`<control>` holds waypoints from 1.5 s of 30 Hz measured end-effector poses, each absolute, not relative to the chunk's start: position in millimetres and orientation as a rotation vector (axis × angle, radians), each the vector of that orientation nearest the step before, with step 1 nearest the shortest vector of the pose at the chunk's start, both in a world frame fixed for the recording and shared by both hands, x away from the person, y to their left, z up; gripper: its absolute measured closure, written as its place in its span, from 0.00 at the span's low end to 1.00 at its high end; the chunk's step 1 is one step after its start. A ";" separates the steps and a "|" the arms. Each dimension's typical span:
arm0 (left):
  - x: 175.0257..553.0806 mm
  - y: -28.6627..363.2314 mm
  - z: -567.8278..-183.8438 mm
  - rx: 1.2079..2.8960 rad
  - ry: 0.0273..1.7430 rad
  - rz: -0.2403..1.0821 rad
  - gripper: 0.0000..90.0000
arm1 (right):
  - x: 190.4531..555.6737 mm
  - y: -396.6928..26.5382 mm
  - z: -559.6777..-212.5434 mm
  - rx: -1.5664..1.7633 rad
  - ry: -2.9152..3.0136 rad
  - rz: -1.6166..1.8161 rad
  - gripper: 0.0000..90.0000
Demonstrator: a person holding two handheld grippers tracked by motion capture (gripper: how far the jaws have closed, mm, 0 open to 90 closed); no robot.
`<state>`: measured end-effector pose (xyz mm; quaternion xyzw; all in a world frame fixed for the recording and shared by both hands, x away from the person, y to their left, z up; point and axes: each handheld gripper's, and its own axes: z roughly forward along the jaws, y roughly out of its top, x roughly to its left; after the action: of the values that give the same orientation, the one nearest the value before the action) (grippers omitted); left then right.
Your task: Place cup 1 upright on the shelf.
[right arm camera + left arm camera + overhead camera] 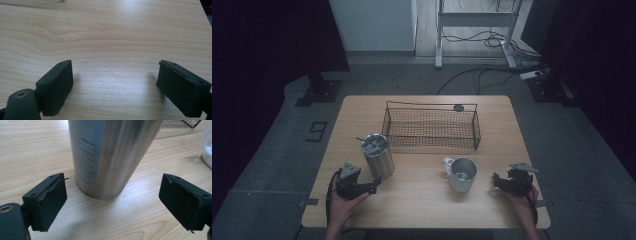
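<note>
A steel tumbler (377,155) with a lid stands on the wooden table (422,207), left of centre. My left gripper (374,184) lies just in front of it, jaws wide open. In the left gripper view the tumbler (110,155) stands upright just beyond the open gripper (112,202), and neither pad touches it. A metal mug (460,174) with a white handle sits right of centre. My right gripper (496,181) rests to the right of the mug. In the right gripper view this gripper (115,85) is open over bare tabletop (112,37).
A black wire basket (431,126) stands at the back middle of the table; its corner (180,123) and the mug's pale side (207,147) show in the left gripper view. Beyond the table are stand legs and floor cables (492,40).
</note>
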<state>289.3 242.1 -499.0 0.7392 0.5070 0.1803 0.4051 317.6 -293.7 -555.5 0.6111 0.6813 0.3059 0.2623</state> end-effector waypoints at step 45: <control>324.1 238.3 -463.5 1.799 1.199 0.463 0.01 | 317.5 -293.4 -555.4 1.657 1.840 0.824 0.15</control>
<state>324.1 238.3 -463.5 0.7272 0.4846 0.1870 0.4487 317.5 -293.4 -555.4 0.6125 0.6804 0.3047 0.2628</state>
